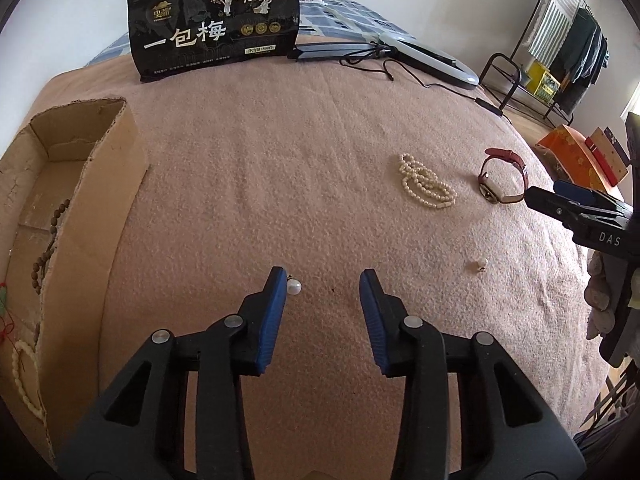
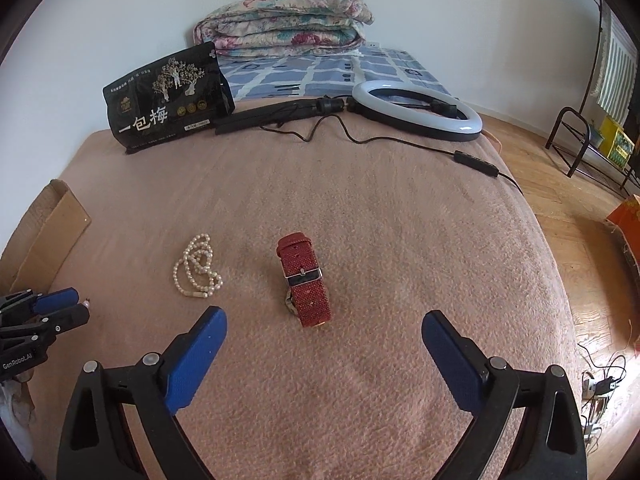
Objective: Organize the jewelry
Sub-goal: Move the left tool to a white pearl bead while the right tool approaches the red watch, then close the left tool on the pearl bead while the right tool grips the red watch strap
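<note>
My left gripper (image 1: 323, 280) is open just above the pink blanket; a pearl earring (image 1: 293, 286) lies touching the inside of its left fingertip. A second small earring (image 1: 481, 265) lies to the right. A pearl necklace (image 1: 426, 182) (image 2: 197, 267) and a red-strap watch (image 1: 503, 176) (image 2: 306, 280) lie farther out. My right gripper (image 2: 324, 326) is open wide, just short of the watch, empty. It shows in the left wrist view (image 1: 560, 200) beside the watch. The cardboard box (image 1: 102, 184) at left holds bead strings.
A black snack bag (image 1: 216, 20) (image 2: 168, 98) stands at the blanket's far edge. A ring light (image 2: 418, 110) with its cable lies at the back right. A folded quilt (image 2: 288, 20) sits behind. The bed edge drops to wooden floor at the right.
</note>
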`<action>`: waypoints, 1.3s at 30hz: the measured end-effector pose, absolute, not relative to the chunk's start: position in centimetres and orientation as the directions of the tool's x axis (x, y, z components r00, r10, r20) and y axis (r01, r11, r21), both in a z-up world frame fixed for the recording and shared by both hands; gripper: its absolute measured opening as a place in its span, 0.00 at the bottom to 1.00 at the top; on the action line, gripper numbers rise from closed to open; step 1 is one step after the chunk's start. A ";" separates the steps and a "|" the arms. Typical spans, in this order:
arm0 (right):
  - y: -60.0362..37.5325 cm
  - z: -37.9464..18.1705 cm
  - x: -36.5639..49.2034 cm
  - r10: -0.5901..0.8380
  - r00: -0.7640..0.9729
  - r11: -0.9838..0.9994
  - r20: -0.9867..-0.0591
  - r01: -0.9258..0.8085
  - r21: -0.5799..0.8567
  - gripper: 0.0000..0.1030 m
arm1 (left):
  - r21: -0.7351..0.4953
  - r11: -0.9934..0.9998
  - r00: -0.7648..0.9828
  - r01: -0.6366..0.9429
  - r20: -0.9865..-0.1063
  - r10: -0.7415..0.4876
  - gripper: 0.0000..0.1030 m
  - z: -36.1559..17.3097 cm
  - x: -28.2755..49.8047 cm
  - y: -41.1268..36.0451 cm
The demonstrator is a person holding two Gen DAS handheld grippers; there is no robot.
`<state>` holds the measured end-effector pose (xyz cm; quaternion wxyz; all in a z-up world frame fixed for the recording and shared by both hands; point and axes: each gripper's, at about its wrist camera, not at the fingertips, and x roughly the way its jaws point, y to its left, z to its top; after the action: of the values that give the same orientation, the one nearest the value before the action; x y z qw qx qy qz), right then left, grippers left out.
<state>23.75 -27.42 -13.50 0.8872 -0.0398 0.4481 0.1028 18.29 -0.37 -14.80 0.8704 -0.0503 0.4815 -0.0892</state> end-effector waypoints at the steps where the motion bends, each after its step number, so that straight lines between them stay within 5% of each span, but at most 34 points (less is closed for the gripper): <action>1: -27.4 -13.7 23.9 0.146 0.575 0.975 -0.805 -0.222 0.018 0.94 | -0.169 0.979 0.519 0.110 -0.831 -0.201 0.37 -14.9 18.3 -0.5; 9: -26.8 -14.7 24.6 0.135 0.571 0.968 -0.809 -0.249 -0.014 0.93 | -0.136 0.987 0.519 0.087 -0.840 -0.161 0.37 -15.6 18.7 0.2; 18: -26.5 -15.3 25.3 0.130 0.571 0.964 -0.811 -0.263 -0.031 0.91 | -0.124 0.988 0.513 0.093 -0.844 -0.155 0.24 -16.0 18.8 0.1; 33: -26.6 -16.4 26.1 0.118 0.546 0.958 -0.829 -0.283 -0.050 0.69 | -0.120 0.988 0.506 0.101 -0.848 -0.155 0.09 -16.2 18.9 -0.3; 36: -26.9 -16.8 26.4 0.142 0.523 0.957 -0.840 -0.289 -0.018 0.48 | -0.120 0.988 0.507 0.101 -0.848 -0.155 0.08 -16.2 18.9 -0.4; 39: -27.3 -16.8 26.5 0.182 0.514 0.957 -0.838 -0.290 0.030 0.39 | -0.121 0.988 0.506 0.100 -0.848 -0.155 0.07 -16.2 18.9 -0.3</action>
<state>26.45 -27.29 -16.76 0.8683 -0.0570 0.4736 0.1360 18.92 -0.31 -16.19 0.8673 -0.0281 0.4915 -0.0736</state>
